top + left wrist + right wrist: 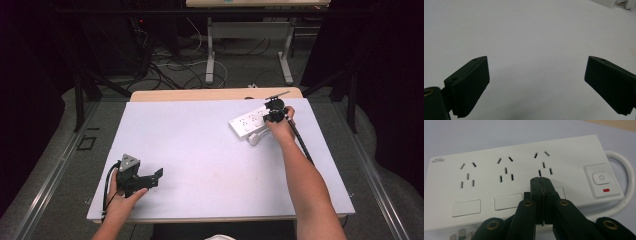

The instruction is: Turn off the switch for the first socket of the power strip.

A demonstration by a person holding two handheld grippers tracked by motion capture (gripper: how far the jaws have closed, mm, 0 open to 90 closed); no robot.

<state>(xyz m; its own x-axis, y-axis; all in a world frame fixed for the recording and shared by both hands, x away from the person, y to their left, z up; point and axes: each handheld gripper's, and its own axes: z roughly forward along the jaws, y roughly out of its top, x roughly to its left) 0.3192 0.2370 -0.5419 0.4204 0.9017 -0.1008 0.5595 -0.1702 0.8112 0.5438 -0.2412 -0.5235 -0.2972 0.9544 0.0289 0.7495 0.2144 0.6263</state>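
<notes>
Right hand's out at the far right of the table (200,150), and the right gripper (274,116) is parked on top of a white power strip (248,123). Strip lies flat on the white tabletop, long axis running diagonally, near end toward the table's middle, far end up at the back right corner by the wooden edge. Sockets face straight up.

From the right gripper view, the right gripper (541,180) has its jaws pressed together, clenched with nothing between them, tips just below the third socket (543,164) of the power strip (486,195). Three socket groups in a row, a blank rectangular panel under each. Rocker switch (601,178) with a power symbol and a small red mark sits at the cable end, white cable (627,185) curling out from there. Small grey brand lettering (438,160) at the opposite corner, too small to read.

Over at the near left, the left gripper (150,178) hovers low in the left hand (122,200), well apart from the strip. Left gripper view: left gripper (536,82) spread wide, released, bare white tabletop (529,37) between the pads
</notes>
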